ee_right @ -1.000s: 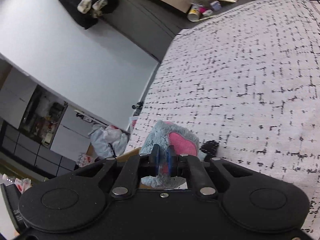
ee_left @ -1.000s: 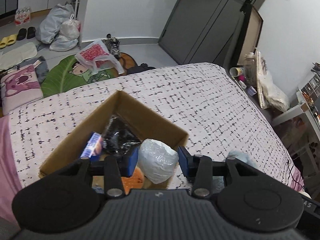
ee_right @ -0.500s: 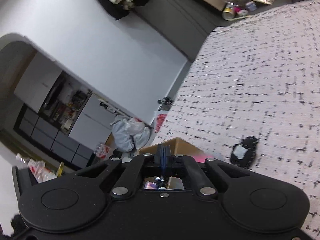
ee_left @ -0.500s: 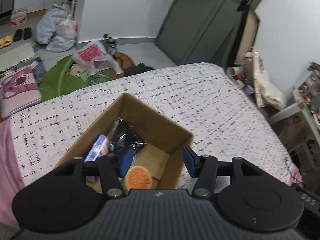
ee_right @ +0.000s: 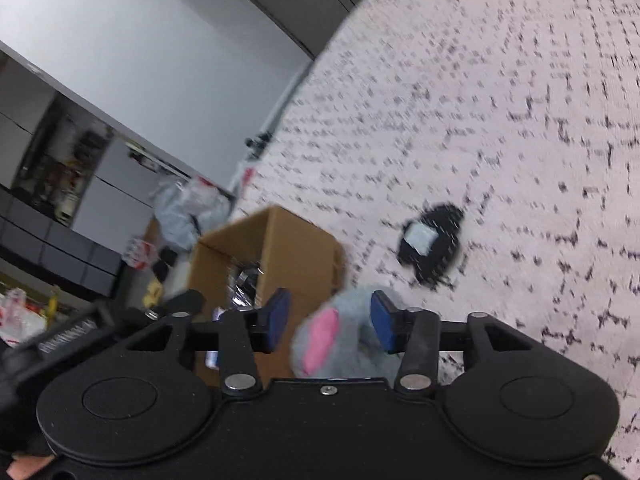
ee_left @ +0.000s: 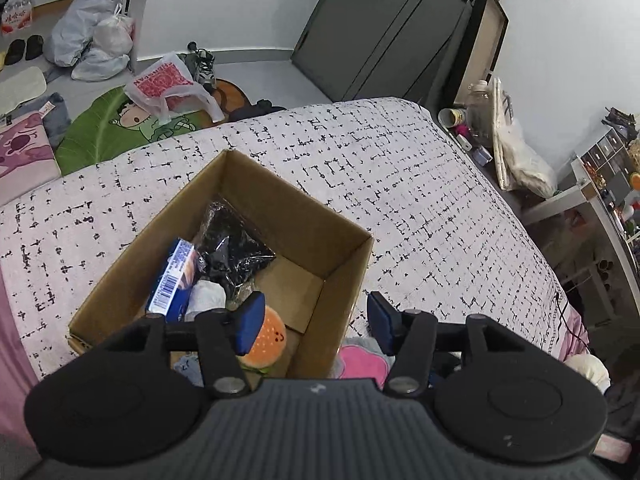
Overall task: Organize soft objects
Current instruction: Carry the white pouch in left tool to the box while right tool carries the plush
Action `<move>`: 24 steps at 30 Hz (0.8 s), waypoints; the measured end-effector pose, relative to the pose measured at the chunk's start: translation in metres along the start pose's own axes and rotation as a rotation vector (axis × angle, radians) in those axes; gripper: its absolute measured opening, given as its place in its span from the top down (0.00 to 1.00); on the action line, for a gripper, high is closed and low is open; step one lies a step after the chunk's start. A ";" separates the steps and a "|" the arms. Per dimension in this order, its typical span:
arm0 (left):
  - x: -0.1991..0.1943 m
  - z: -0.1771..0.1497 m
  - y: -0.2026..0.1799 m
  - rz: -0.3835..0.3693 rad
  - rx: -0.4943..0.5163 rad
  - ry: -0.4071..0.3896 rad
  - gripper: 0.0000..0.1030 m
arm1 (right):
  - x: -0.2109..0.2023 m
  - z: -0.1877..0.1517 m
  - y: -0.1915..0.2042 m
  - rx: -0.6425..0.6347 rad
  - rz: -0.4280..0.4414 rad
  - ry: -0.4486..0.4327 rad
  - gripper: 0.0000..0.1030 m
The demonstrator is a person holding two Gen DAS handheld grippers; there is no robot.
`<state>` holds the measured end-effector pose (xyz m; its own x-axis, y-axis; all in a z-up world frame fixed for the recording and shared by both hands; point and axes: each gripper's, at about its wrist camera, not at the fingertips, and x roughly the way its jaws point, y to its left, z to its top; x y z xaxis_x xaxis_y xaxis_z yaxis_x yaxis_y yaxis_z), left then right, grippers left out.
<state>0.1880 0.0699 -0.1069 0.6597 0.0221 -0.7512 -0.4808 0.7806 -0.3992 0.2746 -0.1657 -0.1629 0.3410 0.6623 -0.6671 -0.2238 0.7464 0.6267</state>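
An open cardboard box (ee_left: 296,208) sits on the speckled white bed cover (ee_left: 420,200). Inside lie a black plastic bag (ee_left: 232,248), a blue packet (ee_left: 174,280), a white wrapped bundle (ee_left: 208,298) and an orange burger plush (ee_left: 270,338). My left gripper (ee_left: 314,320) hangs open over the box's near corner, with nothing between its pads. In the right wrist view the right gripper (ee_right: 330,318) has its jaws opening. A grey plush with a pink ear (ee_right: 340,340) sits loose between them, just right of the box (ee_right: 296,256). The same plush (ee_left: 362,360) shows outside the box wall.
A small black item with a pale label (ee_right: 434,244) lies on the cover to the right of the box. Beyond the bed's far edge are plastic bags (ee_left: 92,36), a green mat (ee_left: 120,128) and a dark wardrobe (ee_left: 380,28). Shelves and clutter (ee_left: 500,140) line the right side.
The white bundle has left my left gripper and lies in the box; those jaws widened. The right gripper, shut on the grey plush before, swung toward the box and spread its jaws.
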 end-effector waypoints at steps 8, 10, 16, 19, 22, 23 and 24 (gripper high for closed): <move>-0.002 0.004 0.008 0.012 -0.021 -0.010 0.47 | 0.028 -0.014 -0.006 0.043 -0.019 0.125 0.62; -0.001 0.004 0.008 0.012 -0.023 -0.004 0.47 | 0.032 -0.018 -0.007 0.041 0.017 0.131 0.79; -0.001 0.003 0.007 -0.002 -0.017 0.007 0.47 | 0.009 -0.013 0.011 -0.042 0.074 0.036 0.85; -0.003 0.002 0.006 -0.033 -0.022 0.007 0.47 | -0.005 -0.008 0.017 -0.051 0.136 -0.008 0.85; -0.003 0.001 0.003 -0.059 -0.023 0.015 0.47 | -0.012 -0.003 0.020 -0.055 0.186 -0.039 0.85; -0.004 0.001 0.002 -0.074 -0.026 0.017 0.47 | -0.013 -0.001 0.022 -0.055 0.202 -0.046 0.85; -0.004 0.001 0.002 -0.087 -0.028 0.019 0.47 | -0.012 0.000 0.023 -0.056 0.215 -0.051 0.85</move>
<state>0.1850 0.0720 -0.1044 0.6887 -0.0569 -0.7228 -0.4382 0.7615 -0.4775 0.2659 -0.1566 -0.1406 0.3251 0.8037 -0.4984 -0.3458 0.5915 0.7284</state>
